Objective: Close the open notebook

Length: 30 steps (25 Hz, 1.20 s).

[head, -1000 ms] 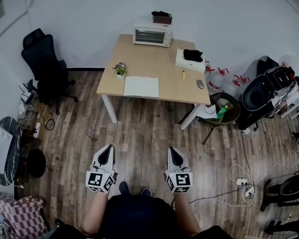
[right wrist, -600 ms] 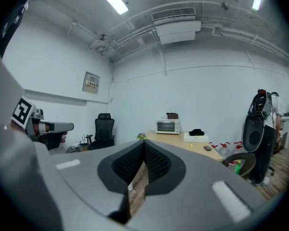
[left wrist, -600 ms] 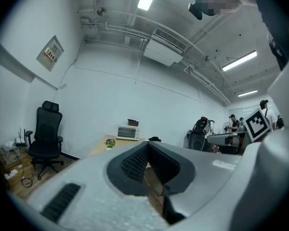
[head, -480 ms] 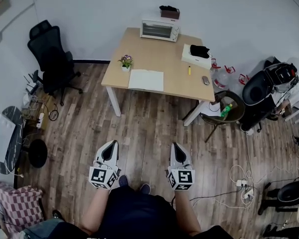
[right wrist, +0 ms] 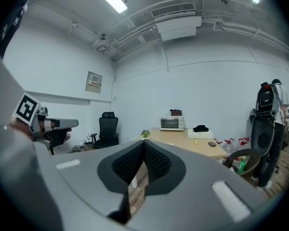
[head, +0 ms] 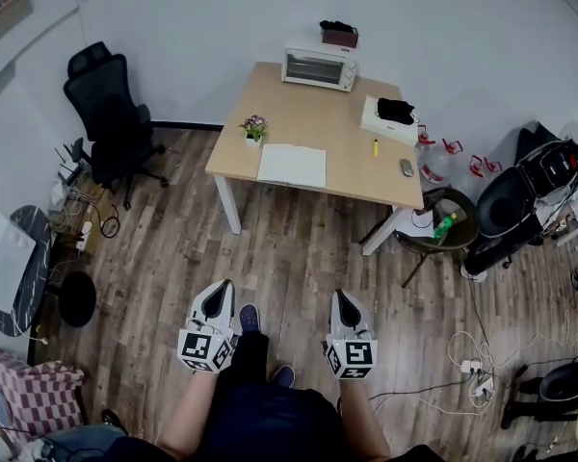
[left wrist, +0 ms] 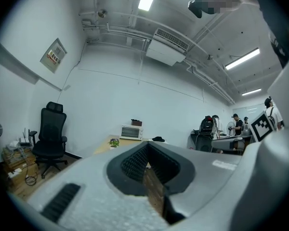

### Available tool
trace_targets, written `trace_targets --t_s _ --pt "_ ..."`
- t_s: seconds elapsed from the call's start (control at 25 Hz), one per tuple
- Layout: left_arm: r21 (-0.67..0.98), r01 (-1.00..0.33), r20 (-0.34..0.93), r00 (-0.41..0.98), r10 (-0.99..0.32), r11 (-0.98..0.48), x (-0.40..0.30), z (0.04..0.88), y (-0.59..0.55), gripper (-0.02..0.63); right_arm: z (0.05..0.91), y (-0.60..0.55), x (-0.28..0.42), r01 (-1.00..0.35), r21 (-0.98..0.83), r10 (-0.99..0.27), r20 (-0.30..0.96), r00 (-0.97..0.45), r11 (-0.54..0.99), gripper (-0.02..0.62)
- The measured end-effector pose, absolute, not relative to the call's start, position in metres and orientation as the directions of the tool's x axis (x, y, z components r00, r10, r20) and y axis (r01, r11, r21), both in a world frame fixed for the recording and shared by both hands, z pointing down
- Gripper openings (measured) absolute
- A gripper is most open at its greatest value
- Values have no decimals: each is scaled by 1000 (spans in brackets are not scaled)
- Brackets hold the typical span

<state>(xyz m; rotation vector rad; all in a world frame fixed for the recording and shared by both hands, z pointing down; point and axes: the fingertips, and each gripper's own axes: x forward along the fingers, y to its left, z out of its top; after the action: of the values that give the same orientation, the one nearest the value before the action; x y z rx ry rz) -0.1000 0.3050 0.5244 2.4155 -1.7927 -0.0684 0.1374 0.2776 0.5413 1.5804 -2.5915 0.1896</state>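
The open notebook (head: 292, 166) lies flat with white pages up at the near edge of the wooden table (head: 347, 176), far across the floor from me. My left gripper (head: 218, 294) and right gripper (head: 345, 301) are held side by side at waist height, pointing toward the table. Both are shut with nothing between the jaws. In the left gripper view the left gripper (left wrist: 147, 151) has its ribbed pads closed together, and the right gripper (right wrist: 144, 149) looks the same in its own view. The table (right wrist: 195, 141) shows small ahead.
On the table stand a toaster oven (head: 319, 68), a small potted plant (head: 255, 128), a white box (head: 390, 119), a yellow marker (head: 376, 147) and a mouse (head: 407, 167). A black office chair (head: 113, 114) stands left; a stool (head: 441, 224), bags and floor cables (head: 467, 364) are right.
The head view has shifted, so the table now sits a little lower and further right in it. A foot has stepped forward. Both grippers stay shut and level before me.
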Motion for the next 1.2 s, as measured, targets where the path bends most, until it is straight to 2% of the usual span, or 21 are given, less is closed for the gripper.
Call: trace_targets --t_s 0.48,1.2 --pt "155 -938 53 320 -946 -309 -128 538 230 -11 536 211 112 -903 -35 -893 132 -429 429 5" --pt "181 -936 91 322 -942 -302 -152 558 141 -11 559 118 87 -903 -58 -884 190 -428 425 6"
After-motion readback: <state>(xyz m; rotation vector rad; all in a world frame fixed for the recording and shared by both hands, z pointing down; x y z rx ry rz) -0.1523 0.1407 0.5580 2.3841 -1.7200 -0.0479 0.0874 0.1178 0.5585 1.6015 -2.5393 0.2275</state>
